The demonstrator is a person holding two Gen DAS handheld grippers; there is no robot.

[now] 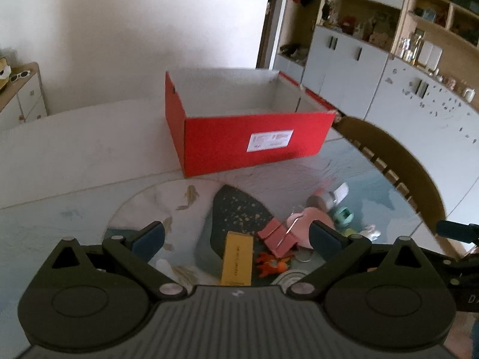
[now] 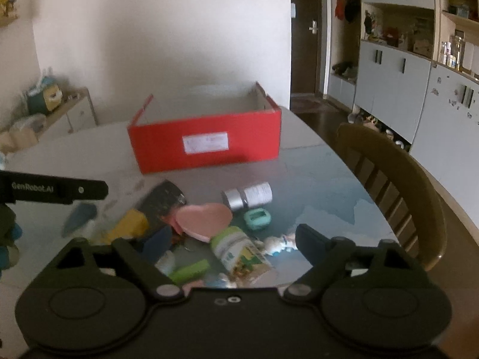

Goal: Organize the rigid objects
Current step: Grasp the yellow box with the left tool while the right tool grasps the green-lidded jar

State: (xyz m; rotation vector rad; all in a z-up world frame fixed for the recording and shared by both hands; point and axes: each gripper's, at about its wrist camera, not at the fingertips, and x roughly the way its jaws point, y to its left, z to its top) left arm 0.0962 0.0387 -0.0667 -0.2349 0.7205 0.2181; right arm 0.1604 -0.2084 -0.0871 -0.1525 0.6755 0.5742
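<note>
Landmark: the red box (image 1: 254, 146), open at the top, stands on the table (image 1: 74, 161); nothing shows inside it from these angles.
Box label: a white sticker (image 2: 206, 142) sits on the wall of the box that faces the cameras.
Left gripper (image 1: 236, 236): jaws spread wide, nothing between the pads; it hangs on the near side of the red box, above the clutter.
Right gripper (image 2: 236, 242): jaws apart and gripping nothing; a green-labelled bottle (image 2: 241, 252) lies on the table in the gap between them, with neither pad touching it.
Yellow box (image 1: 236, 257): a long carton lying nearer the camera than the red box, under the left gripper's gap.
Orange toy (image 1: 272, 264): just right of the yellow box, well short of the red box.
Pink clips (image 1: 278, 237): a small pink cluster beside the yellow box, on the near side of the red box.
Pink heart dish (image 2: 205, 218): in the middle of the heap, in front of the red box.
White bottle with silver cap (image 2: 248, 197): on its side, the item closest to the red box.
Teal gadget (image 2: 257, 218): just nearer than the white bottle.
Green stick (image 2: 190, 270): farthest from the red box, at the near edge of the heap.
Chair (image 2: 401, 179): wooden back at the table's edge, to the right of the red box.
</note>
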